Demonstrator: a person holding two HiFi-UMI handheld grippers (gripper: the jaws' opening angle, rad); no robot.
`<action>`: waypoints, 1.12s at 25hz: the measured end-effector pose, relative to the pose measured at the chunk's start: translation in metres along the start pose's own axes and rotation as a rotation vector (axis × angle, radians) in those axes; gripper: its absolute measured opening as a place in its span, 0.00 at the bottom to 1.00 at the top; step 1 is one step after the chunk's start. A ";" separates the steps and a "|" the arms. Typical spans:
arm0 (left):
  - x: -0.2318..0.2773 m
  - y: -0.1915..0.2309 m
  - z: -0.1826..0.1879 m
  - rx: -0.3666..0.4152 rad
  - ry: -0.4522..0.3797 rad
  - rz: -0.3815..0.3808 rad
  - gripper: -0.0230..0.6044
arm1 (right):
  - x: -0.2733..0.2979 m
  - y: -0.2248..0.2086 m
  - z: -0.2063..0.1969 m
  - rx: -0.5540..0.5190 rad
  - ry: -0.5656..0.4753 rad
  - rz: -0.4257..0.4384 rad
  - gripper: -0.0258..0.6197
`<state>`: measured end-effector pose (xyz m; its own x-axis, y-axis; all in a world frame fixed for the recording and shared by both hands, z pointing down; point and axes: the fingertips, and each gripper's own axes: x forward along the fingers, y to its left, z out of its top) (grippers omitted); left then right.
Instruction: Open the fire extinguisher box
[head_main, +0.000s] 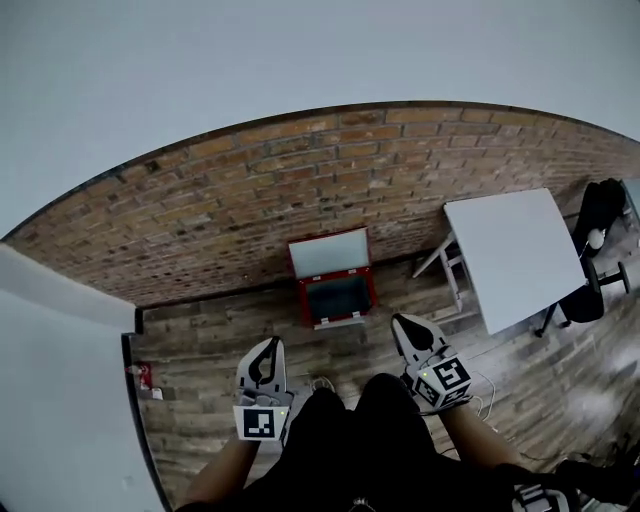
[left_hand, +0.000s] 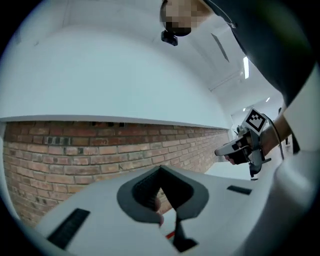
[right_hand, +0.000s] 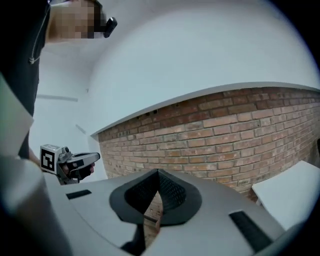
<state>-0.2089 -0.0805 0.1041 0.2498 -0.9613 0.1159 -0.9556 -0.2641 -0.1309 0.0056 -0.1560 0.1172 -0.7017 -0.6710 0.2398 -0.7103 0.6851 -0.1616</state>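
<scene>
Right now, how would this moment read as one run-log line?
red metal fire extinguisher box: lid up, open, on wooden floor against brick wall | left gripper: shut, empty | right gripper: shut, empty

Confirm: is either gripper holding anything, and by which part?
Nothing is held. The left gripper and right gripper are both shut and empty, well apart from the open red box by the brick wall.

A brick wall (head_main: 300, 180) runs below a plain white wall (head_main: 300, 50) and meets a wood-plank floor (head_main: 200, 340). At the right a white table (head_main: 515, 255) stands near the bricks, with a black chair (head_main: 582, 300) just beside it. A small red-and-white item (head_main: 143, 377) lies against a white partition (head_main: 60, 400) at the left
</scene>
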 end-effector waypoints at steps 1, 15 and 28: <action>0.004 0.004 0.014 -0.012 -0.033 0.012 0.11 | 0.000 0.000 0.011 0.002 -0.016 -0.001 0.07; 0.052 -0.005 0.066 -0.168 -0.140 0.164 0.11 | 0.007 -0.046 0.075 -0.055 -0.181 0.108 0.07; 0.060 -0.020 0.064 -0.108 -0.117 0.185 0.11 | -0.005 -0.074 0.058 0.006 -0.181 0.069 0.07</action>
<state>-0.1644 -0.1382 0.0507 0.0795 -0.9967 -0.0164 -0.9963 -0.0790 -0.0324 0.0580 -0.2198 0.0726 -0.7470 -0.6629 0.0514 -0.6600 0.7299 -0.1777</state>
